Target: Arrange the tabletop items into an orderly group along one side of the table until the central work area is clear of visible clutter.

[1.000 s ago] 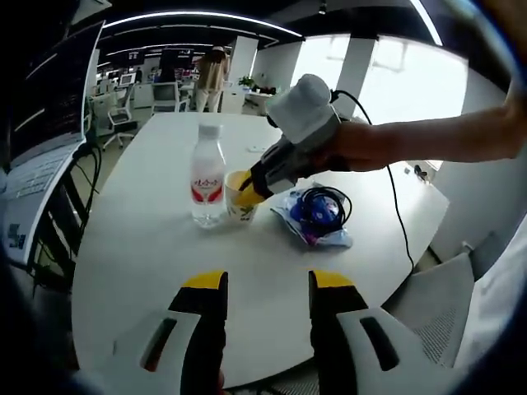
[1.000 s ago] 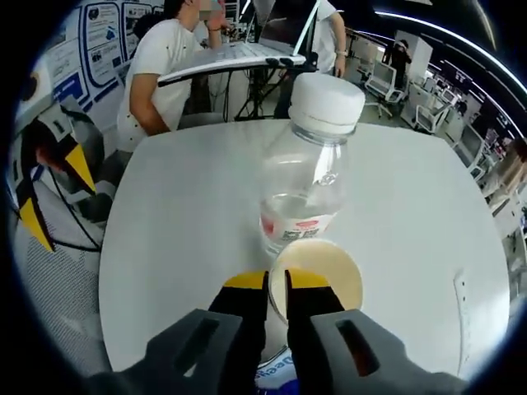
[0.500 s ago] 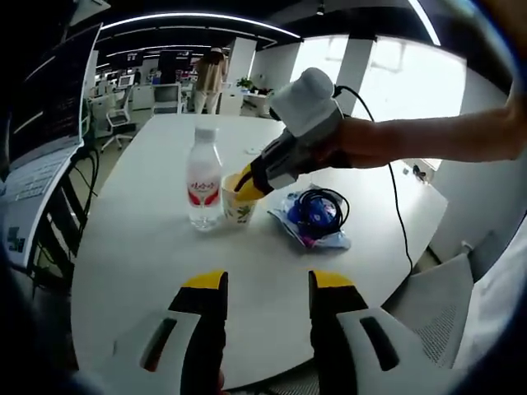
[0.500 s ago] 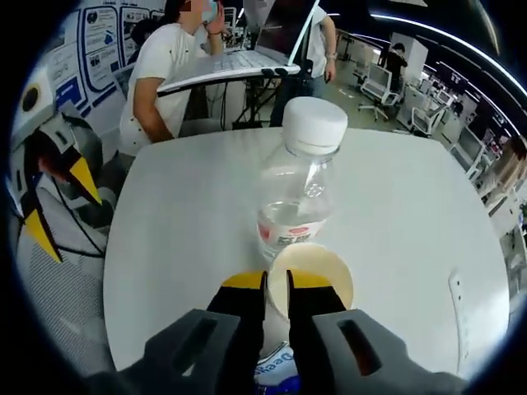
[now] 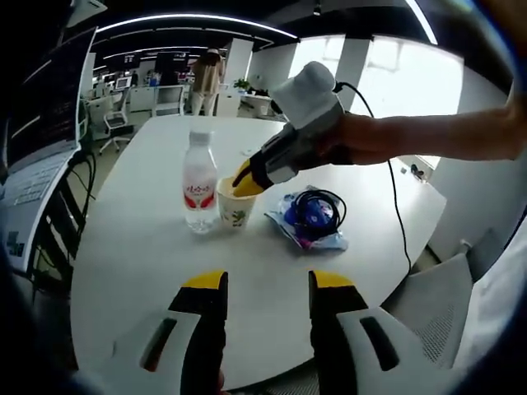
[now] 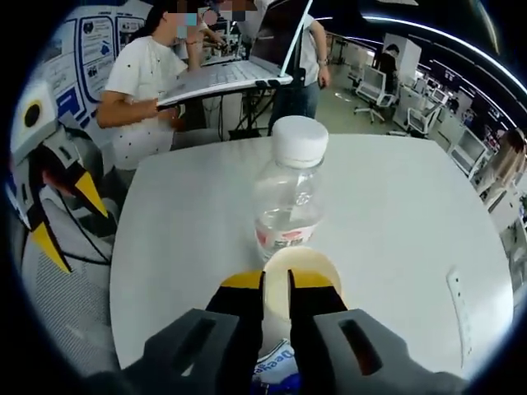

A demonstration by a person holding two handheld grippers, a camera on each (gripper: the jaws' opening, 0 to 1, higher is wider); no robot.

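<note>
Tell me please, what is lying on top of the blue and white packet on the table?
A coiled black cable rests on the blue and white packet, covering its middle. Whatever the packet holds, or anything under the coil, is hidden.

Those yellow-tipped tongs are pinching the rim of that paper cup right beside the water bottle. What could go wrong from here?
Two things, probably. The right tongs grip only the thin rim of the paper cup, so the wall may crumple or slip free. The cup stands right against the water bottle, which is tall and narrow; a sideways nudge could tip it over. The blue packet with the coiled cable lies close on the other side, so a swing that way might snag it.
</note>
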